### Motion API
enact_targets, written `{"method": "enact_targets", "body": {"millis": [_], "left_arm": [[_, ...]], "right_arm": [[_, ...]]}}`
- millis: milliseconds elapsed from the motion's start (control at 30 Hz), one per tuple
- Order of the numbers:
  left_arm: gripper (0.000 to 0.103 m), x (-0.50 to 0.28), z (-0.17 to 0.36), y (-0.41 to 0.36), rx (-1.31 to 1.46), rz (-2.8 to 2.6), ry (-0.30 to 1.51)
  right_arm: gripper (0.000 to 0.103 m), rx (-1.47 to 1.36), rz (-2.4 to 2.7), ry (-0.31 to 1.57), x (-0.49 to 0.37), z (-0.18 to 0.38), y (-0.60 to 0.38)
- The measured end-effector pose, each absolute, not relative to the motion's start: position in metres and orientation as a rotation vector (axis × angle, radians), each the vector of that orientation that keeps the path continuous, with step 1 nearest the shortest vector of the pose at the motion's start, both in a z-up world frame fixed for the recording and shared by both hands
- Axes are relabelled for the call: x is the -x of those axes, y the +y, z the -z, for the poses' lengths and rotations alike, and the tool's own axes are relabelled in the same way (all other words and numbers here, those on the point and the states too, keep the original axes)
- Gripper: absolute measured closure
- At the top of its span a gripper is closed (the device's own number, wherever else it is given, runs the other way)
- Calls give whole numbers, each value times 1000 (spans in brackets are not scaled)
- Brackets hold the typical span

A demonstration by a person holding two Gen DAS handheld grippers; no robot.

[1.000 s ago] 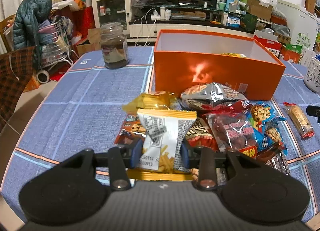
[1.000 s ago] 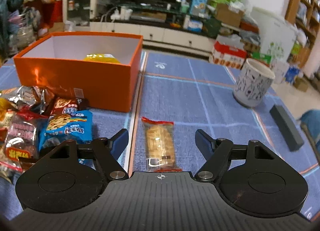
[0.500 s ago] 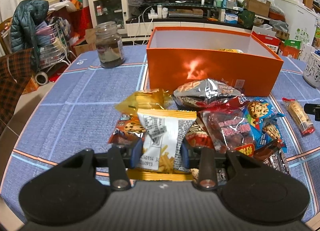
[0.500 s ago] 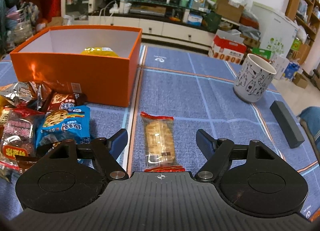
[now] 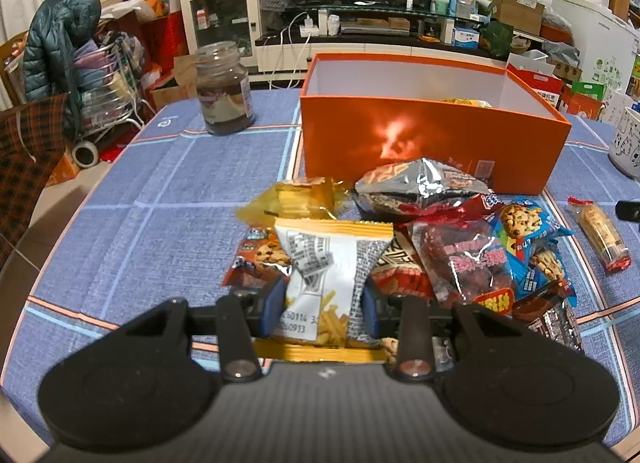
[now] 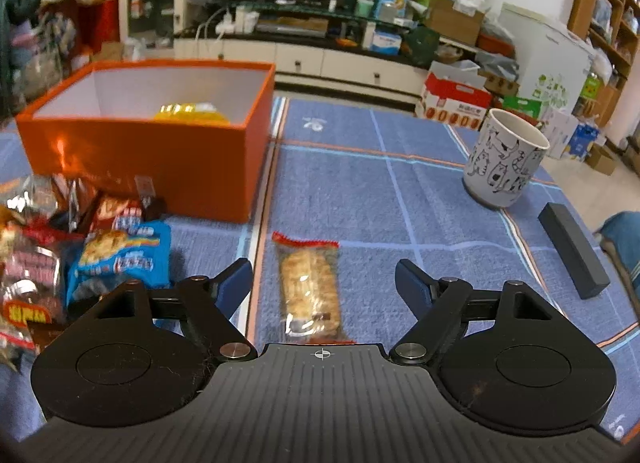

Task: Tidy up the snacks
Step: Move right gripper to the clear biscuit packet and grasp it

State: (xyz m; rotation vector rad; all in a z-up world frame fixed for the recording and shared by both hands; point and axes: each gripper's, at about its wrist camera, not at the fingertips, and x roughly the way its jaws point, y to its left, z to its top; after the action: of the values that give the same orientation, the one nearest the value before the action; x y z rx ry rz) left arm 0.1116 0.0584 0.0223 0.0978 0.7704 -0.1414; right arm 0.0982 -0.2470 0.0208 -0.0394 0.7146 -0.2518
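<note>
My left gripper (image 5: 322,313) is shut on a white and orange snack packet (image 5: 326,271) and holds it above a pile of snack packets (image 5: 460,259). An open orange box (image 5: 432,143) stands behind the pile; a yellow packet (image 6: 190,111) lies inside it. My right gripper (image 6: 324,283) is open, its fingers on either side of a clear red-ended biscuit packet (image 6: 310,287) lying on the cloth. The box (image 6: 160,159) and part of the pile (image 6: 116,255) show at the left of the right wrist view.
A dark glass jar (image 5: 224,89) stands at the back left of the blue checked tablecloth (image 5: 140,203). A white cat-print mug (image 6: 504,159) and a dark flat bar (image 6: 572,251) sit at the right. The table edge is near on the left.
My left gripper has lifted and drawn back a little with the packet. My right gripper has moved forward slightly over the biscuit packet and stays open.
</note>
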Motion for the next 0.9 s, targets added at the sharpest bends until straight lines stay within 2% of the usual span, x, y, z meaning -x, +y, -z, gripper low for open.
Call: {"method": "enact_targets", "body": {"millis": [667,733,867,900], "left_arm": [[67,-112,-20,59,-115,139,780],[67,-112,-19,58,-116,140,781],[67,-113,-19,57,-113,140,783],[67,-113,-19,57,-112,140,783]], "right_arm": [[34,-75,167,837,-132,33,-271],[42,-88,155,863,-136,38,-271],[44,-81,150,867,-137,40,-269],[50,-77,148,866,-137,40,-268]]}}
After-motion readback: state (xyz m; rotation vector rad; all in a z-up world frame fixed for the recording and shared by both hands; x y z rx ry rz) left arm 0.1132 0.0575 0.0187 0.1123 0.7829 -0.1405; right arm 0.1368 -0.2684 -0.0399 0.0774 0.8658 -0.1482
